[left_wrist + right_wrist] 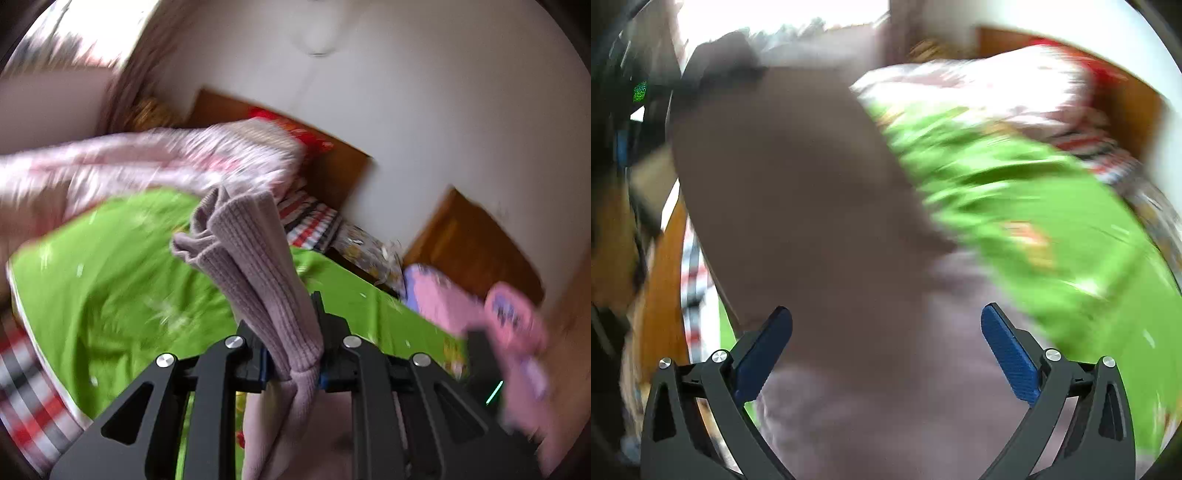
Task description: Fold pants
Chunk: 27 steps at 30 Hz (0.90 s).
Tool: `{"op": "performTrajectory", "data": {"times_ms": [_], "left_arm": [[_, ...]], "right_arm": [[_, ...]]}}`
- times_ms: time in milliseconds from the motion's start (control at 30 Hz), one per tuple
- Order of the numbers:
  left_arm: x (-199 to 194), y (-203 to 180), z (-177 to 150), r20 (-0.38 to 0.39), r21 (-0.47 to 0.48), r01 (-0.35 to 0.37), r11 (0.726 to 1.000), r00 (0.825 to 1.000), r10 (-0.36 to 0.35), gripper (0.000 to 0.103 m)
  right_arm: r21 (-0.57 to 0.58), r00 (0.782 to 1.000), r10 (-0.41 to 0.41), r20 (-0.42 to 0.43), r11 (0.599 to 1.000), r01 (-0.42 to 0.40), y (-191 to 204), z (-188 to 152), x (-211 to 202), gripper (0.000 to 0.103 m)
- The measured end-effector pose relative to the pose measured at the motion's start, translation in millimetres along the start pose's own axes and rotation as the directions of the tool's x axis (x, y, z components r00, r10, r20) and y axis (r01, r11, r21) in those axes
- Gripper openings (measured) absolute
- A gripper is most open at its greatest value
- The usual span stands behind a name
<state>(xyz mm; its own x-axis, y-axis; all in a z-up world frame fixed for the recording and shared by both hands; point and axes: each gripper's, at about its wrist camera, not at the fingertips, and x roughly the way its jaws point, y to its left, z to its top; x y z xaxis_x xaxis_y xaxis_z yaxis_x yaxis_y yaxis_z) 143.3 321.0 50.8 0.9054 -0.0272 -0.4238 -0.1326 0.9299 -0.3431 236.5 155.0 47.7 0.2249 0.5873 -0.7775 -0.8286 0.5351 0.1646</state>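
The pants are mauve ribbed knit. My left gripper is shut on a bunched fold of them, and the cloth stands up out of the jaws and hangs down below. In the right wrist view the same pants hang as a wide blurred sheet from the upper left down onto the green bed cover. My right gripper is open, blue pads wide apart, over the lower part of the cloth. Nothing is between its fingers. The left gripper's body shows dark at the upper left.
A green bed cover spreads under both grippers. A pink quilt is heaped at the far side, with checked red bedding beside it. A wooden headboard meets a white wall. A pink sleeve is at the right.
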Motion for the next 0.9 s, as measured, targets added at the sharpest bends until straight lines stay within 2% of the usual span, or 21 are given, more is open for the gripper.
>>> {"op": "performTrajectory", "data": {"times_ms": [100,200,233,267,300,333,367,400,433,467,500,533,567,600,667,733,767,800,833,900], "left_arm": [[-14,-68,-19,0.018,0.219,0.031,0.975,0.999,-0.036,0.018],[-18,-136,-59,-0.001,0.403,0.082,0.911,0.996,-0.090,0.018],[-16,-159,-78,-0.027,0.467,0.106,0.878,0.994,-0.106,0.018],[-11,-180,-100,-0.056,0.533,0.123,0.837,0.992,-0.111,0.018],[2,-209,-135,-0.105,0.626,0.141,0.767,0.990,-0.096,0.019],[11,-221,-155,-0.142,0.662,0.157,0.733,0.986,-0.083,0.019],[25,-234,-178,-0.205,0.690,0.193,0.698,0.977,-0.067,0.022],[45,-244,-205,-0.301,0.702,0.257,0.665,0.952,-0.051,0.025],[59,-248,-223,-0.362,0.701,0.292,0.650,0.932,-0.028,0.026],[64,-248,-232,-0.369,0.707,0.290,0.645,0.929,-0.013,0.032],[58,-248,-232,-0.347,0.716,0.283,0.638,0.938,-0.027,0.038],[54,-244,-227,-0.360,0.689,0.306,0.657,0.931,-0.057,0.044],[48,-237,-219,-0.378,0.642,0.339,0.688,0.920,-0.101,0.060],[38,-226,-207,-0.371,0.587,0.364,0.723,0.915,-0.159,0.071],[14,-203,-186,-0.313,0.506,0.363,0.782,0.923,-0.226,0.082],[-21,-168,-166,-0.221,0.397,0.343,0.851,0.936,-0.274,0.091],[-32,-156,-161,-0.195,0.357,0.336,0.871,0.939,-0.283,0.095],[-44,-129,-154,-0.164,0.288,0.316,0.904,0.946,-0.278,0.096],[-51,-110,-147,-0.150,0.250,0.282,0.926,0.956,-0.251,0.096],[-61,-84,-143,-0.127,0.228,0.183,0.956,0.979,-0.157,0.096]], "right_arm": [[0.261,0.975,-0.108,0.192,0.964,0.056,-57,-34,-81,0.098],[0.486,0.921,-0.217,0.322,0.873,0.035,-100,-89,-149,0.098],[0.529,0.905,-0.245,0.346,0.848,0.027,-106,-107,-166,0.098],[0.562,0.892,-0.270,0.362,0.827,0.022,-111,-124,-180,0.098],[0.598,0.878,-0.304,0.369,0.801,0.026,-113,-146,-195,0.098],[0.614,0.870,-0.325,0.370,0.789,0.033,-111,-163,-205,0.098],[0.622,0.866,-0.340,0.366,0.782,0.044,-109,-172,-210,0.098],[0.629,0.866,-0.359,0.348,0.774,0.068,-107,-186,-213,0.098],[0.632,0.870,-0.365,0.332,0.770,0.082,-107,-194,-214,0.098],[0.637,0.873,-0.367,0.320,0.766,0.088,-108,-204,-220,0.098],[0.647,0.878,-0.365,0.311,0.758,0.086,-108,-216,-225,0.098],[0.657,0.882,-0.355,0.309,0.751,0.072,-106,-225,-228,0.098],[0.667,0.888,-0.340,0.309,0.743,0.052,-108,-232,-230,0.098],[0.680,0.896,-0.317,0.311,0.732,0.023,-110,-240,-229,0.098],[0.694,0.911,-0.254,0.325,0.719,-0.047,-111,-251,-227,0.098],[0.695,0.924,-0.173,0.340,0.709,-0.123,-108,-253,-213,0.098],[0.694,0.926,-0.115,0.360,0.696,-0.184,-105,-255,-207,0.098],[0.693,0.926,-0.062,0.372,0.683,-0.232,-100,-254,-201,0.098],[0.694,0.929,-0.015,0.370,0.670,-0.265,-93,-250,-195,0.097],[0.712,0.948,0.059,0.312,0.646,-0.274,-82,-245,-175,0.091]]}}
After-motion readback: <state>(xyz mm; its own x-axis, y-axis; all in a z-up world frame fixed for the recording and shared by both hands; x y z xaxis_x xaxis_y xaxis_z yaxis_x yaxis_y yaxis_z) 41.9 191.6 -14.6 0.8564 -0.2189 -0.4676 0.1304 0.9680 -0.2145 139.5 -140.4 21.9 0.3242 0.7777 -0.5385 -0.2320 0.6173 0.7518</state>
